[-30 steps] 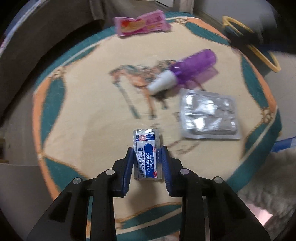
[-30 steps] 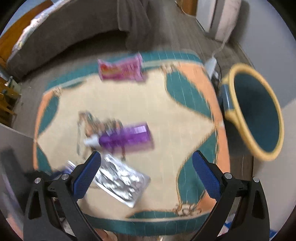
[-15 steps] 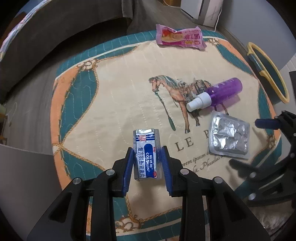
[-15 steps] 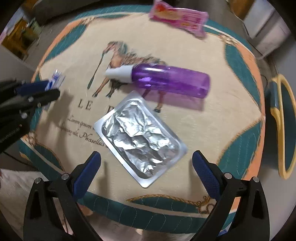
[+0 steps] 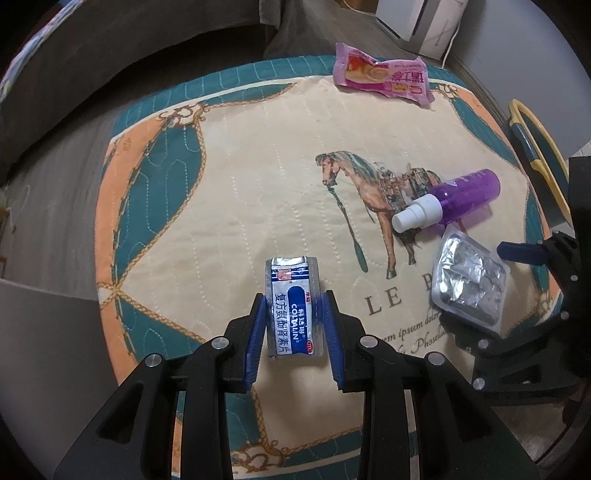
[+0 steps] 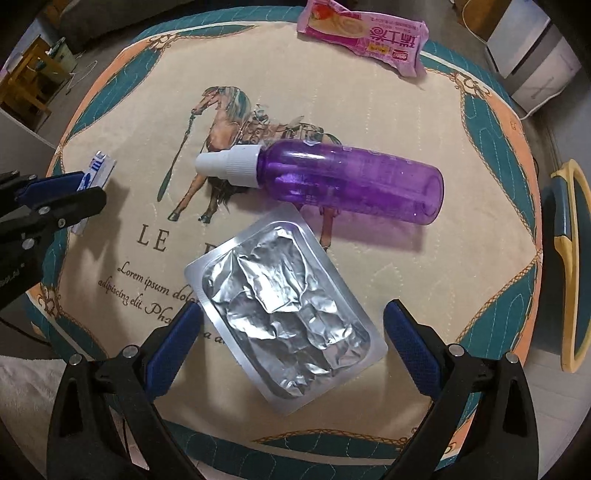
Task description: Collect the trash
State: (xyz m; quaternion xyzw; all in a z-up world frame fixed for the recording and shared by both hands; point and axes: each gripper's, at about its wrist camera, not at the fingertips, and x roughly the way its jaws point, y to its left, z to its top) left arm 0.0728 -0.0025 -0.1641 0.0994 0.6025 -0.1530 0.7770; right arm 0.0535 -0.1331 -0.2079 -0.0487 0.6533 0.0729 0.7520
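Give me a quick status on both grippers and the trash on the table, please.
Left gripper shut on blue pill packet. Right gripper open over foil blister pack. Purple bottle lies just beyond it; pink wrapper at far edge.

My left tongs [image 5: 293, 317] pinch a blue-white pill packet [image 5: 293, 308]. Crumpled silver blister pack [image 6: 284, 317] lies flat between my right tongs [image 6: 293, 345], wide apart. Purple spray bottle [image 6: 343, 177] on its side just beyond; pink wrapper [image 6: 364, 37] far edge.
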